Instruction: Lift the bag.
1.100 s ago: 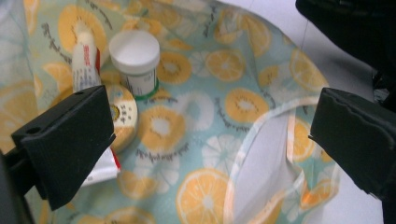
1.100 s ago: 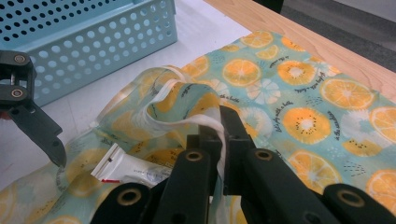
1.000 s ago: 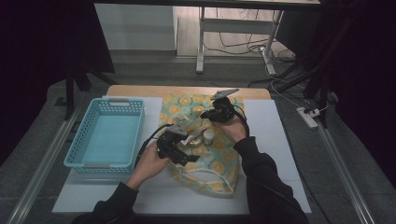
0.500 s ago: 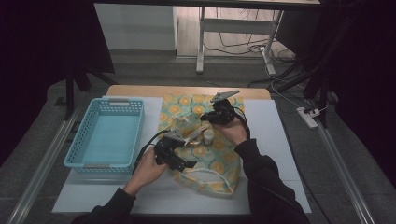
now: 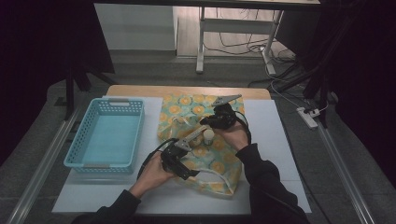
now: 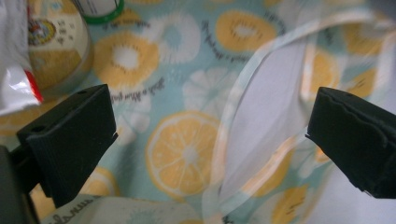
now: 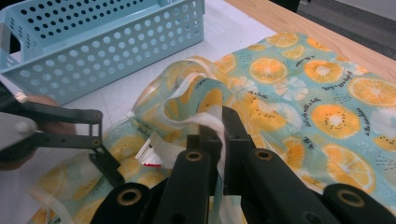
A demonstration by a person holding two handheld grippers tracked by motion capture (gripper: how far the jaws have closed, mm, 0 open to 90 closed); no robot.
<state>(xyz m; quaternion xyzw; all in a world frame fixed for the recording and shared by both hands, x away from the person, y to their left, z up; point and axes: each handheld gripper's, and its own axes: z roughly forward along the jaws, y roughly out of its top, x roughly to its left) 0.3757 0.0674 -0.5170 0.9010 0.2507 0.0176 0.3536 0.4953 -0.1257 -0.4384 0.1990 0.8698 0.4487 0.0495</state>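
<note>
A cloth bag (image 5: 187,108) printed with orange slices lies on the white board. My right gripper (image 7: 219,126) is shut on the bag's white strap and lifts the mouth open; in the high view it (image 5: 212,122) sits at the bag's upper middle. My left gripper (image 6: 210,126) stands wide open just above the bag fabric (image 6: 187,154) and a loop of strap, with nothing between its jaws. In the high view it (image 5: 180,161) is at the bag's lower left. A pale jar (image 5: 208,136) stands at the bag's mouth. A yellow-labelled jar (image 6: 56,51) and a white and red packet (image 6: 14,79) lie close by.
A light blue perforated basket (image 5: 77,140) stands left of the bag, also seen behind it (image 7: 116,51). A green-rimmed container (image 6: 100,9) sits at the far edge of the left gripper view. Bare white board (image 5: 266,130) lies right of the bag.
My left gripper has drawn back a little toward the person, along the bag's lower left. The right gripper has held its place on the strap.
</note>
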